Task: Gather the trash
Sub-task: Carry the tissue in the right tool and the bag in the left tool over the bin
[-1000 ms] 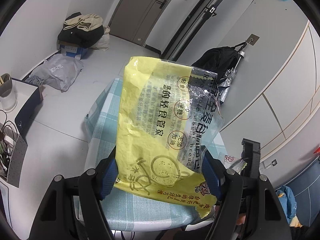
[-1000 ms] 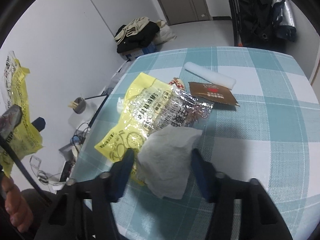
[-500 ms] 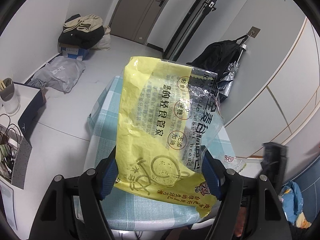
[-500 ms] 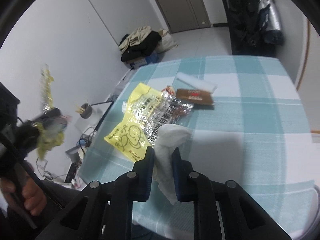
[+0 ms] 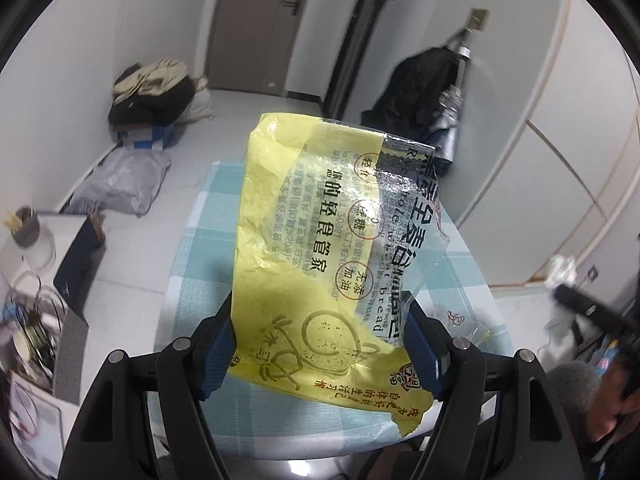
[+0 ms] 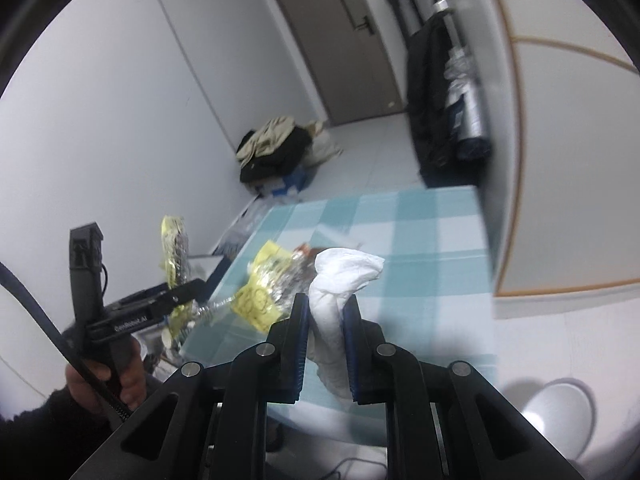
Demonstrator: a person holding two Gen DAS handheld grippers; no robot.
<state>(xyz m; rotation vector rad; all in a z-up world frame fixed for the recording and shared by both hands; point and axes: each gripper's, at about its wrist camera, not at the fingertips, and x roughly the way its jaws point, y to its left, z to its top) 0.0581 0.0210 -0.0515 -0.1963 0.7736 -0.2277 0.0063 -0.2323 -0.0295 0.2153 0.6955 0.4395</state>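
We see a table with a blue and white checked cloth (image 6: pixel 420 232). On it lies a crinkly yellow and silver snack bag (image 6: pixel 272 280).

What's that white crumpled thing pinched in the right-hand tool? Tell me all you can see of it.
It looks like a used paper tissue: white, soft and wrinkled. The right gripper is shut on its middle, both blue pads pressing it. Its top bunches into a puffy fold above the pads, and a tail hangs below them. It is lifted clear of the checked table, touching nothing but the gripper.
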